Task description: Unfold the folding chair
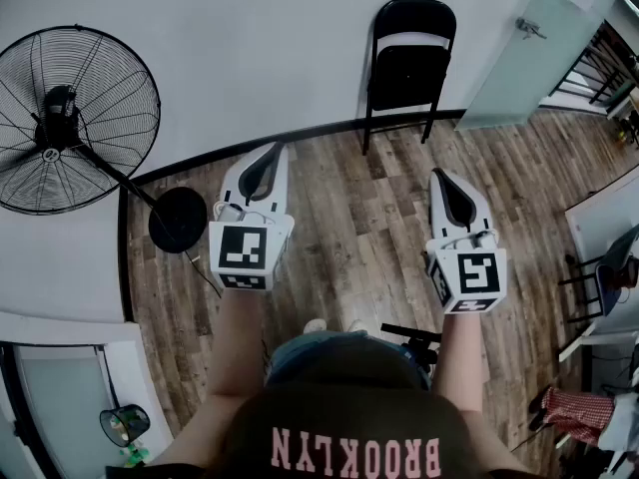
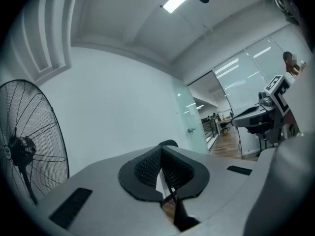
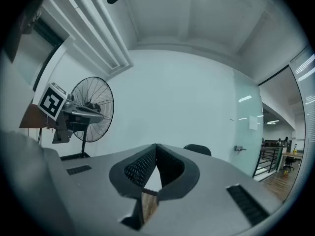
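A black folding chair [image 1: 406,63] leans folded against the white wall at the back of the head view, a good way ahead of both grippers. Its top edge peeks over the jaws as the chair [image 2: 169,143] in the left gripper view and as the chair [image 3: 198,150] in the right gripper view. My left gripper [image 1: 271,152] is held level at the left, shut with nothing in it. My right gripper [image 1: 440,176] is level at the right, shut and empty too.
A large black pedestal fan [image 1: 70,118] stands at the left with its round base [image 1: 178,220] on the wood floor. A frosted glass door [image 1: 534,43] is right of the chair. A table edge [image 1: 599,218] and stools [image 1: 599,279] sit at the far right.
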`<state>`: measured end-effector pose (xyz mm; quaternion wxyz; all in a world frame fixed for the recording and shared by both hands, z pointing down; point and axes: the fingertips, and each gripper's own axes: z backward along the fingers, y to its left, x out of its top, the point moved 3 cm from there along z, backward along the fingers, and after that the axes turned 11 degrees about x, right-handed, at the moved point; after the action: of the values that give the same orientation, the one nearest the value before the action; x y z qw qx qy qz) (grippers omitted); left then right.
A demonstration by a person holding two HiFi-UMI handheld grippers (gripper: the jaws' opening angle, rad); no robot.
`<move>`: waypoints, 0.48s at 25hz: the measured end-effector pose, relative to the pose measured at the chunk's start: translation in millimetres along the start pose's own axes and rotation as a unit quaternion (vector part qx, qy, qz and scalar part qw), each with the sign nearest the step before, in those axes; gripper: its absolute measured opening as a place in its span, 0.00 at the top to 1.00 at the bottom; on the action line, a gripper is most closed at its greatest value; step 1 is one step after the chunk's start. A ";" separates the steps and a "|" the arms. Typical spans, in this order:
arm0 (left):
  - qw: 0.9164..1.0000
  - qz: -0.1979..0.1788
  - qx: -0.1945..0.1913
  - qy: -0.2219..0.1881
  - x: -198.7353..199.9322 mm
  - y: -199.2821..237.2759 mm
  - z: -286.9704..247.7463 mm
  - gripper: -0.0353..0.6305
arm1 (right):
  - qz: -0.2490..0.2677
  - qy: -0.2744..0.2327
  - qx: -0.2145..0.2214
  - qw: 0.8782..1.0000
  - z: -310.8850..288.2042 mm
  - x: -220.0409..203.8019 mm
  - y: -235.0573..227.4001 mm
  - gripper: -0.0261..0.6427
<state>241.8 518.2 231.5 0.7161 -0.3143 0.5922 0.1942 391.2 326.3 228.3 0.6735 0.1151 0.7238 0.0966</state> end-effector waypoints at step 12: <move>0.995 0.073 -0.041 0.058 -28.0 -13.0 -8.2 0.17 | -0.105 0.013 -0.019 0.994 5.5 -15.9 -4.7 0.20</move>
<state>238.0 505.9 260.7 0.6511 -0.3096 0.6457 0.2516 397.6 317.1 241.6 0.6728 0.0241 0.7383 0.0408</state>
